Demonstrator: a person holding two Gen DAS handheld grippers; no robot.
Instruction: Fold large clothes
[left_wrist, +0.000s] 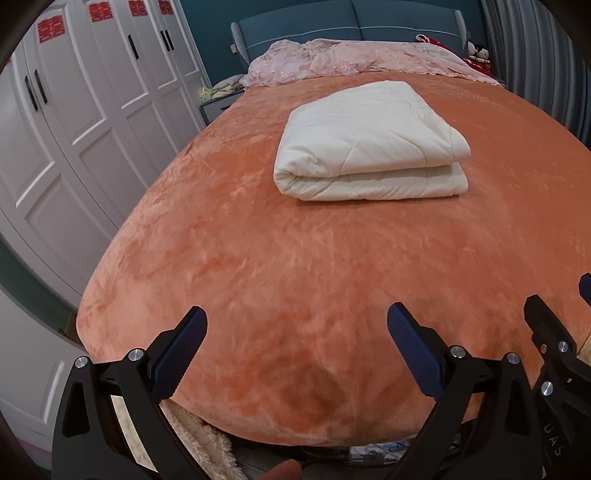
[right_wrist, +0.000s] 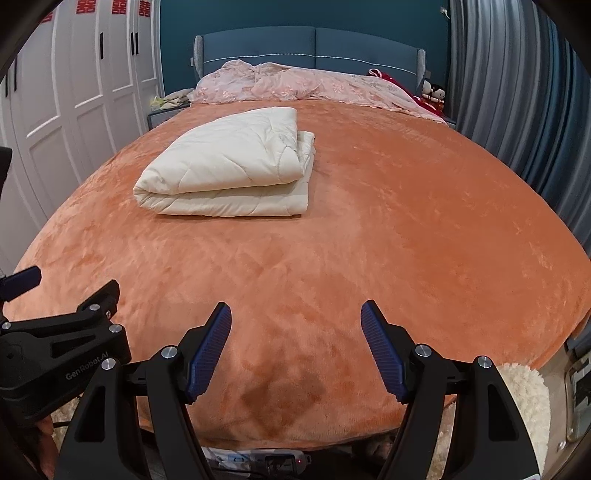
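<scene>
A cream quilted blanket (left_wrist: 369, 144) lies folded into a thick rectangular bundle on the orange plush bed cover (left_wrist: 258, 258), toward the middle of the bed; it also shows in the right wrist view (right_wrist: 229, 170). My left gripper (left_wrist: 297, 321) is open and empty above the near edge of the bed. My right gripper (right_wrist: 295, 314) is open and empty beside it, also above the near edge. Both grippers are well short of the folded blanket and touch nothing.
A crumpled pink lace cover (right_wrist: 295, 85) lies along the teal headboard (right_wrist: 314, 44). White wardrobes (left_wrist: 74, 129) stand on the left, grey curtains (right_wrist: 517, 92) on the right. A fluffy cream rug (right_wrist: 524, 398) and a power strip (right_wrist: 258, 459) lie on the floor below the bed's foot.
</scene>
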